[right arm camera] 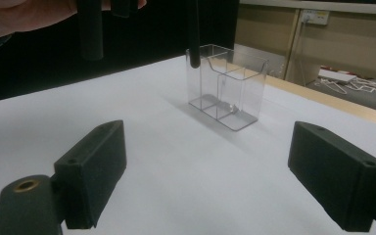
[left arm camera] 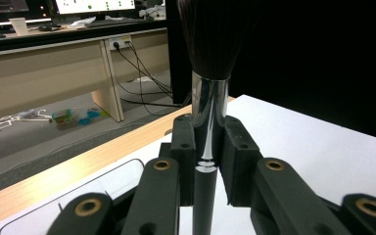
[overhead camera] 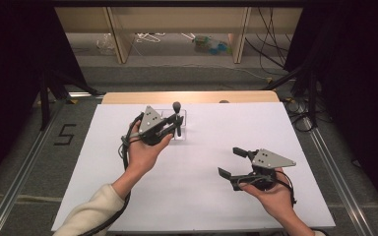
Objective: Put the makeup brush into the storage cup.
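A makeup brush (left arm camera: 209, 103) with dark bristles, a chrome ferrule and a black handle stands upright in my left gripper (left arm camera: 209, 147), whose jaws are shut on the ferrule and upper handle. From above, the brush (overhead camera: 177, 107) and left gripper (overhead camera: 175, 127) sit at the clear acrylic holder (overhead camera: 183, 136) at the table's back middle. The right gripper view shows the handle's lower tip (right arm camera: 193, 54) hanging over one end of the two-compartment holder (right arm camera: 230, 90), not touching its floor. My right gripper (overhead camera: 231, 162) rests open near the front right, with nothing between its pads (right arm camera: 95, 171).
A white sheet (overhead camera: 206, 196) covers the table, and a wooden strip (overhead camera: 128, 97) shows along its far edge. Beyond it are a wooden desk's legs (overhead camera: 120, 39), cables and small clutter on the floor. Metal rails (overhead camera: 24, 162) run along both sides.
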A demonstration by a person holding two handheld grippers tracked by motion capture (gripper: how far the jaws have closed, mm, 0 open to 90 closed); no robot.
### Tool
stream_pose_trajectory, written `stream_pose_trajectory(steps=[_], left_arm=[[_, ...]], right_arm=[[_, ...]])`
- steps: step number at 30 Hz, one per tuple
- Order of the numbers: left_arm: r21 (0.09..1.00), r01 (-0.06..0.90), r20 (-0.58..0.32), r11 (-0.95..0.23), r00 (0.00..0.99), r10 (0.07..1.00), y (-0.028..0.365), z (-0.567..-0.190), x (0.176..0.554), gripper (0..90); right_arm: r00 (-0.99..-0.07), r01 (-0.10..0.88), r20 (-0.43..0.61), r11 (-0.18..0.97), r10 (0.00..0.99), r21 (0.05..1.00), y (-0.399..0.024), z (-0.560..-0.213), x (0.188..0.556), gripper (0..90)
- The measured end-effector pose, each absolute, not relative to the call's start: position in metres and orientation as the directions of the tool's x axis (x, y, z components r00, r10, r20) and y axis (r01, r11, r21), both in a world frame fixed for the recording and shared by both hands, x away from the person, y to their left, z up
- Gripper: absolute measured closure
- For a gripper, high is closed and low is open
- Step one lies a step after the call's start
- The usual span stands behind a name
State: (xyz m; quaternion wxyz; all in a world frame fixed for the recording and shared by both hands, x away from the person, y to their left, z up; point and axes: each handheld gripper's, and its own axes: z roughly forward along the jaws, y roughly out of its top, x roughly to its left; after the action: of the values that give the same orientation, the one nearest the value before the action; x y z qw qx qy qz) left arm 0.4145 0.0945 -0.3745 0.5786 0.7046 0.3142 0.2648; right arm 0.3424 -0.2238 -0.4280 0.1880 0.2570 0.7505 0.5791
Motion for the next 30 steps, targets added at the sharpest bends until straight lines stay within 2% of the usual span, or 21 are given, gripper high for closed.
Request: stream_pose_trajectory(steps=[14, 24, 30], left_arm=[[0.984, 0.128, 0.012, -0.127, 0.658, 0.753, 0.089, -0.374, 0.42, 77.6], [0.984, 0.091, 0.058, -0.156, 0.66, 0.749, 0.086, -0.37, 0.425, 77.5], [0.986, 0.092, 0.047, -0.142, 0.654, 0.755, 0.09, -0.369, 0.427, 77.5]], right_arm=[[-0.794, 0.185, 0.024, 0.204, 0.607, 0.961, -0.227, -0.429, 0.341, 15.3], [-0.789, 0.18, 0.031, 0.183, 0.613, 0.966, -0.231, -0.43, 0.339, 15.2], [-0.783, 0.193, 0.027, 0.201, 0.621, 0.961, -0.234, -0.429, 0.338, 15.3]])
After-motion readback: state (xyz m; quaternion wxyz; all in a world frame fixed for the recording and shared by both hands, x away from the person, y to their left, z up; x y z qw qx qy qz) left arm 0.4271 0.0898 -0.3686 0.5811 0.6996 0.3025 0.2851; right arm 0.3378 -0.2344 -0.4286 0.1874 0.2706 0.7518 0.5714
